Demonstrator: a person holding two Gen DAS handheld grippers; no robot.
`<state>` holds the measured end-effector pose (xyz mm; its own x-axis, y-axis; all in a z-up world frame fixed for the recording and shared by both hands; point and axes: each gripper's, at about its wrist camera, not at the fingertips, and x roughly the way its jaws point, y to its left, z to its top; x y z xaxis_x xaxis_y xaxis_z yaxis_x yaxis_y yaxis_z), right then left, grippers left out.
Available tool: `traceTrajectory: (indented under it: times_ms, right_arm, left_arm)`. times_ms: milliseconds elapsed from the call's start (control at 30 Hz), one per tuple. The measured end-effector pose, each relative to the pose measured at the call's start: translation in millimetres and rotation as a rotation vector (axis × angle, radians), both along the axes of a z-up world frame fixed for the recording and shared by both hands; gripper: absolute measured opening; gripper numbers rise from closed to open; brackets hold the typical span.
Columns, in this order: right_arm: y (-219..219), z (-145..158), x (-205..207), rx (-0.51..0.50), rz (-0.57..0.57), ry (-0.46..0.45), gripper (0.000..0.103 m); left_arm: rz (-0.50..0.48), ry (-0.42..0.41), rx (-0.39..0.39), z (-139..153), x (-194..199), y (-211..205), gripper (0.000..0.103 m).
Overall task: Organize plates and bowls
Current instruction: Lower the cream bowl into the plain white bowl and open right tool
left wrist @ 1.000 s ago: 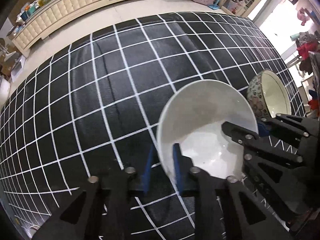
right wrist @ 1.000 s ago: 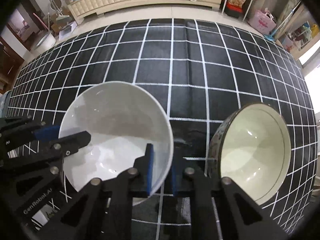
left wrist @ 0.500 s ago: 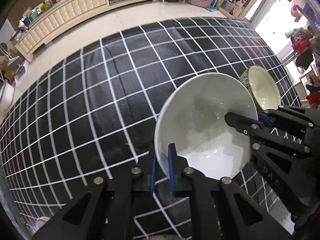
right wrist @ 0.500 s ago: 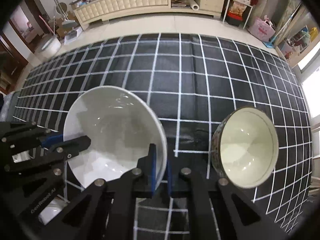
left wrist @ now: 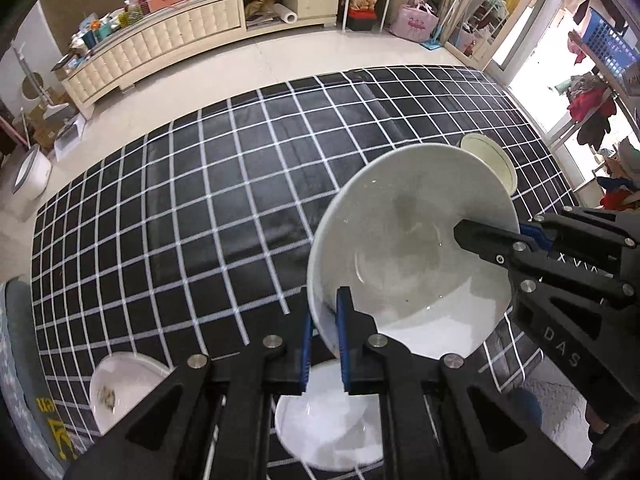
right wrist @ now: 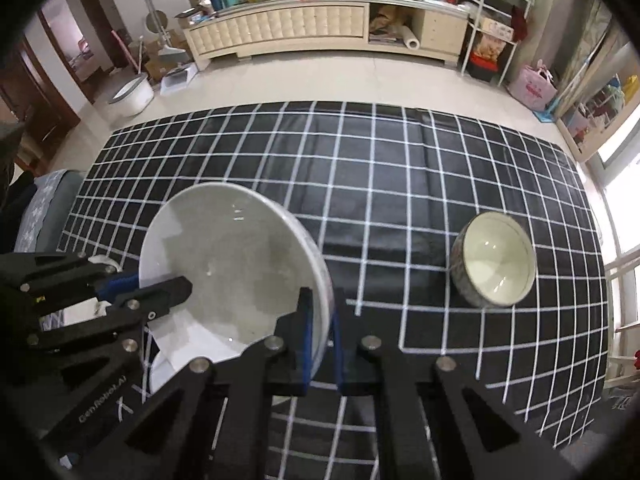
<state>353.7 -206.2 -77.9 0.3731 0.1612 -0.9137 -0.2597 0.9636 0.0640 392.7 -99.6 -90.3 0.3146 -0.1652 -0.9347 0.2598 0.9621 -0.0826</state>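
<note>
Your work surface is a black cloth with a white grid [left wrist: 224,216], spread on a pale tiled floor. Nearest, you hold one large white bowl [left wrist: 412,248] clear of the cloth, mouth up and tilted. Your left gripper [left wrist: 324,344] and right gripper [right wrist: 320,340] are each clamped nearly closed on opposite rims. Below lie one white plate [left wrist: 328,436] and one small white dish [left wrist: 120,392]. Farther off sits one patterned bowl [right wrist: 494,266], upright.
</note>
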Motion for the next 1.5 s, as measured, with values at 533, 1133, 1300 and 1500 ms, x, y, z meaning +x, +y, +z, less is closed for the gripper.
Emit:
traceTrajectory:
  times_ms: [533,1133,1300,1500]
  right_arm:
    - [37,-46,-63,0.017,0.04,0.118,0.01]
    - [43,-78,-76,0.016,0.019,0.203,0.01]
    - [38,-79,-72,0.036,0.0,0.197,0.01]
    - [38,-73,-72,0.023,0.004,0.176,0.011]
  left_arm:
    - [0.047,0.067,0.006,-42,-81,42,0.01]
    - [0.042,0.131,0.005,-75,-95,42,0.009]
    - [0.054,0.123,-0.008,-72,-91,48,0.011]
    - [0.067,0.101,-0.019,-61,-90,54,0.021]
